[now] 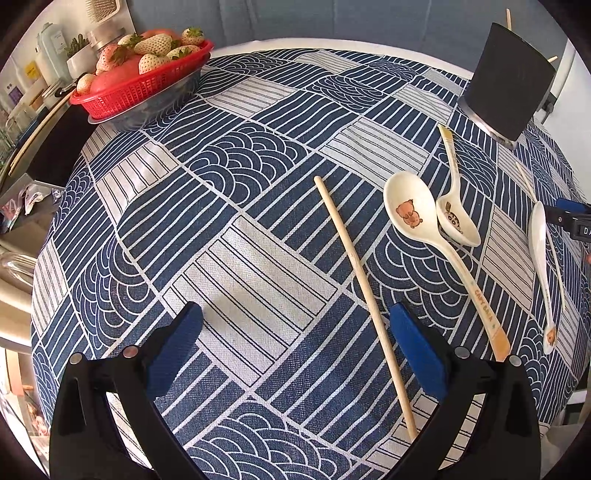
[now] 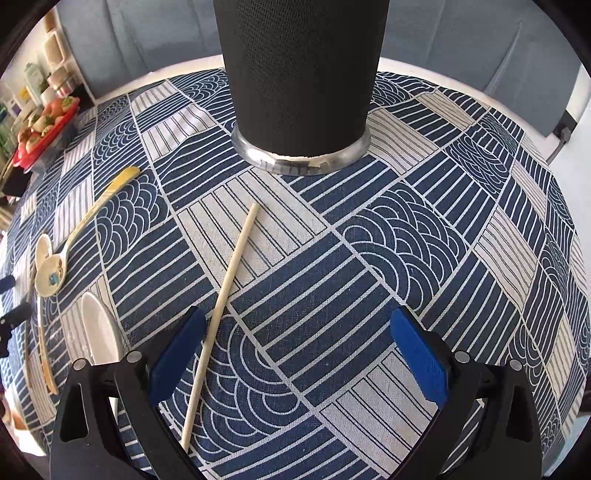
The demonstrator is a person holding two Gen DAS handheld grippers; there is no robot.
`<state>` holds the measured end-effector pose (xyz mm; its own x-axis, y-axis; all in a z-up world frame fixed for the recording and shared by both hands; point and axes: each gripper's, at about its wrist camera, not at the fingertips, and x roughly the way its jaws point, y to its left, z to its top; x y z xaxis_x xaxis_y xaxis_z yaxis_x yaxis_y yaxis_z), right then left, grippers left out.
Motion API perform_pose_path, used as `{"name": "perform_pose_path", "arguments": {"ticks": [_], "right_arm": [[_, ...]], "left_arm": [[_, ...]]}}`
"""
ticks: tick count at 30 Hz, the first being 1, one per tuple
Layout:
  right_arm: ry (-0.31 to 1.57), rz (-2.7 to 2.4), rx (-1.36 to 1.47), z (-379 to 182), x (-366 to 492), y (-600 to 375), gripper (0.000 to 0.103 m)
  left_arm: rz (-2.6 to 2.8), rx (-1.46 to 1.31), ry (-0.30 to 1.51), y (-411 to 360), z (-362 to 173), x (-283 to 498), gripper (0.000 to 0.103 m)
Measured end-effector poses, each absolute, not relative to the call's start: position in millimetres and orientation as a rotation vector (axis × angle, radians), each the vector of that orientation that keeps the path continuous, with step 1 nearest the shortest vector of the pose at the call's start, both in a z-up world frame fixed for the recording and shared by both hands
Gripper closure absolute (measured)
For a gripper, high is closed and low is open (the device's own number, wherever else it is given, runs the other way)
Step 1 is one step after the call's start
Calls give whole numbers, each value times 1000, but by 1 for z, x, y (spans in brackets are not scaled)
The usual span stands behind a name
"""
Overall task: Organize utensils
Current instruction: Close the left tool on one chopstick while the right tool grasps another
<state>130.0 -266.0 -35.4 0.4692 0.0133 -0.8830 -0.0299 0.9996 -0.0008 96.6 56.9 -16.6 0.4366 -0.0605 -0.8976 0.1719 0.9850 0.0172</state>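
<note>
L claw [image 1: 295, 343] open, chopstick [image 1: 364, 295] between pads

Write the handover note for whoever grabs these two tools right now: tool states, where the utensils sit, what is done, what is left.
Left tool: open, empty, low over the tablecloth, one chopstick between its fingers.
Right tool: open, empty, facing the black holder, a second chopstick by its left finger.
Loose on the cloth: bear spoon, cartoon spoon with its bowl against it, white spoon further right.
Done: chopstick tips poke up behind the holder; whether they stand inside it I cannot tell.
Left: both chopsticks and three spoons.
</note>
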Motion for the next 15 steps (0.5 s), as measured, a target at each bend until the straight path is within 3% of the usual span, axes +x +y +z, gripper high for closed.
{"name": "perform_pose_path", "arguments": {"ticks": [4,6,7,8,9,10,12,15], "right_arm": [[1120,37,-26,-35,128,-271,9],[1121,57,-41,-33,125,-275,14],[1116,63,-44,-30,123,-277,27],[1112,67,-46,-27,121,-280,51],[1114,68,-39,-24,119,-286,66],[1120,58,-37,-24,118,-292,94],[1116,50,-30,-24,116,-304,98],[1111,-3,-34,-23,113,-319,98]], "left_arm": [[-129,98,1082,67,-18,94,4],[-117,88,1081,72,-18,93,6],[-124,97,1077,74,-17,92,12],[-126,96,1076,76,-14,91,17],[-125,95,1074,80,-11,90,36],[-126,95,1074,83,-7,91,63],[-134,92,1090,90,-5,95,93],[-156,105,1111,92,-5,102,98]]}}
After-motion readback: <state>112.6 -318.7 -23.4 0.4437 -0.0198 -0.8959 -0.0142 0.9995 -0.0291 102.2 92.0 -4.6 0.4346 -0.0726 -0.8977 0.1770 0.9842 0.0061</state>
